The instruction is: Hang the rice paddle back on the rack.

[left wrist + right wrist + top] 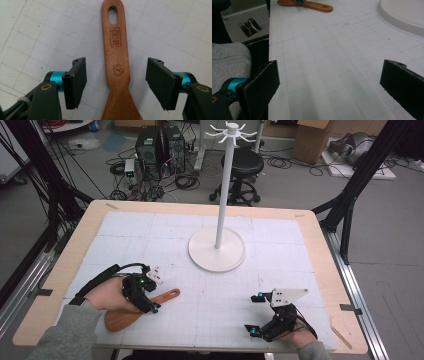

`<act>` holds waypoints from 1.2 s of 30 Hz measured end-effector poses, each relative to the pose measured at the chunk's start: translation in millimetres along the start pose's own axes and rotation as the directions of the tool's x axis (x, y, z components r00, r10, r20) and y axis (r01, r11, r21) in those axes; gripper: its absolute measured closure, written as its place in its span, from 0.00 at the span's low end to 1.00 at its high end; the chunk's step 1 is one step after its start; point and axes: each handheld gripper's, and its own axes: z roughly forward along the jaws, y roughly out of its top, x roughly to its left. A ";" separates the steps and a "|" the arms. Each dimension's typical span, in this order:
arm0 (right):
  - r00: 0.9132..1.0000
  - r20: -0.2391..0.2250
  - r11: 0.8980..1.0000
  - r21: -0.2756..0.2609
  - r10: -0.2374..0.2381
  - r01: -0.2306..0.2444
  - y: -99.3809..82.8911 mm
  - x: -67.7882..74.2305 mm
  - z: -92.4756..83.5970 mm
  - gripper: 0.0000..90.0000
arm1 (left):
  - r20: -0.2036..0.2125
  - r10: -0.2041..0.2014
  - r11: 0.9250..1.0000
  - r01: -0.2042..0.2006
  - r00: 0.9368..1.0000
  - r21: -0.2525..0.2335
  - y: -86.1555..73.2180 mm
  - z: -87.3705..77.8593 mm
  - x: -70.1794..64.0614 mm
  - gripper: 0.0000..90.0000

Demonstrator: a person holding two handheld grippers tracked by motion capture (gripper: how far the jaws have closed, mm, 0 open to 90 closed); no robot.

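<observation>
A brown wooden spatula (167, 296) lies flat on the white gridded mat (200, 285) at the front left, its handle with the hanging slot pointing right and away. My left gripper (154, 295) is lowered over it. In the left gripper view the spatula's handle (117, 62) runs up between the two black pads (76, 83), which stand apart from the wood on both sides, so the gripper (120, 82) is open. My right gripper (253, 314) rests at the front right, open, with only bare mat between its jaws (329, 85). The spatula (317, 5) lies far off in the right gripper view.
A white hanging stand with a round base (216, 251) and a tall pole (223, 185) topped by hooks stands mid-table. Its base (404, 15) is at the upper right in the right gripper view. The wooden table edge (65, 270) frames the mat. A stool and cables lie on the floor beyond.
</observation>
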 end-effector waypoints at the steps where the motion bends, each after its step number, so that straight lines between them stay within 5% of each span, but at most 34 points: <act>1: 1.000 0.002 1.000 0.000 0.000 0.000 0.0 -0.2 0.0 0.01 | -0.001 0.002 1.000 -0.002 1.000 0.010 0.4 0.9 0.1 0.39; 16: 1.000 0.001 1.000 0.001 0.002 -0.002 -0.2 -0.2 0.0 0.01 | -0.004 0.012 0.992 -0.012 1.000 0.129 13.8 10.5 -1.7 0.55; 26: 1.000 0.000 1.000 0.005 0.000 0.000 -0.4 -0.2 0.3 0.01 | 0.022 -0.010 0.990 0.007 1.000 0.144 17.0 10.9 4.2 0.70; 36: 1.000 0.001 1.000 0.008 0.000 0.000 -0.8 0.0 0.0 0.01 | -0.011 0.037 0.992 -0.035 0.999 0.123 14.4 8.6 -0.9 0.73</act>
